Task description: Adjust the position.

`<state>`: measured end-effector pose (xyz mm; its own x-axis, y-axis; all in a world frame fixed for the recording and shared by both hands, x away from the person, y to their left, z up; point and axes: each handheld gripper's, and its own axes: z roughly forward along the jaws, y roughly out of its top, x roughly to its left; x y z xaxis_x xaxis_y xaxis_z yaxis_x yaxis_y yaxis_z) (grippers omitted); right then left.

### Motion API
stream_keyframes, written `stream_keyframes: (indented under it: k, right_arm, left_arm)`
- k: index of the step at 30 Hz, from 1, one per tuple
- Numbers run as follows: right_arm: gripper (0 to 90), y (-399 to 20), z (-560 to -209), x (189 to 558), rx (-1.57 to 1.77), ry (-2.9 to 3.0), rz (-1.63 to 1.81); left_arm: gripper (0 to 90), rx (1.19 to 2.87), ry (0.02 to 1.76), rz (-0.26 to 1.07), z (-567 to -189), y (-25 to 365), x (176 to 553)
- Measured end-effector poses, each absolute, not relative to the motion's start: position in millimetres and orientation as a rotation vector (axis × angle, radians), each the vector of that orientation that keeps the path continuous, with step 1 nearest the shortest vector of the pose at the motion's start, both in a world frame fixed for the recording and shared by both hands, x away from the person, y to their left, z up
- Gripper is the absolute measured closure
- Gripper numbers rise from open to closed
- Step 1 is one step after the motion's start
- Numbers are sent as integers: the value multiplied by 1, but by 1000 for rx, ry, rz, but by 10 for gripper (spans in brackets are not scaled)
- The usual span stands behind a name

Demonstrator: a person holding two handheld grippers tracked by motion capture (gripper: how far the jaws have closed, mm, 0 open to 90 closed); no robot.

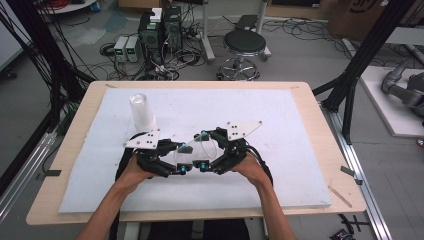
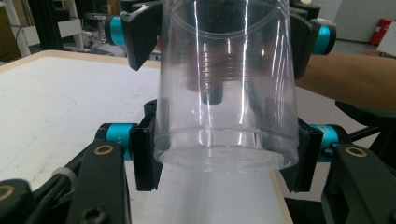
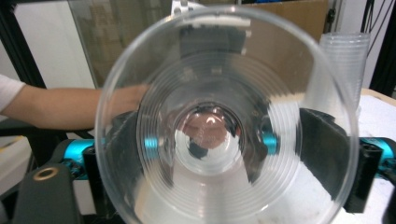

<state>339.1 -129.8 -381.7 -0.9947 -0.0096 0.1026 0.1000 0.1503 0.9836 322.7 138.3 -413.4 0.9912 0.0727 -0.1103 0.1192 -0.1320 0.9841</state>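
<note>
The left gripper (image 1: 181, 161) grasps a clear plastic cup (image 1: 196, 150) at its base. The right gripper (image 1: 204, 151) clasps its rim end. A stack of cups (image 1: 142, 113) stands far left on the table (image 1: 300, 90).

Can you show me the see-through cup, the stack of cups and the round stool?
clear cup (image 2: 224, 93), left gripper view, its side wall
stack of cups (image 1: 142, 112), high view, its middle
stool (image 1: 244, 42), high view, its seat

No text, label or number is legible on anything here.
</note>
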Motion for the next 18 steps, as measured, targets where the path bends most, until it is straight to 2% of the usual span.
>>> stream_keyframes:
  k: [4, 13, 14, 17, 18]
  right_arm:
    - [288, -130, -381, 338, -66, -2321, -2001]
    - [329, -130, -380, 338, -49, -2323, -2011]
    - [328, -130, -380, 337, -50, -2323, -2011]
    - [329, -130, -380, 338, -52, -2326, -2010]
    - [328, -130, -380, 338, -55, -2327, -2012]
  left_arm:
    - [418, 1706, 150, -46, -414, 139, 323]
    - [407, 1709, 143, -45, -414, 139, 323]
    - [386, 1709, 145, -44, -414, 138, 322]
    - [165, 1718, 197, -45, -414, 136, 322]
    - [131, 1719, 204, -52, -414, 136, 322]
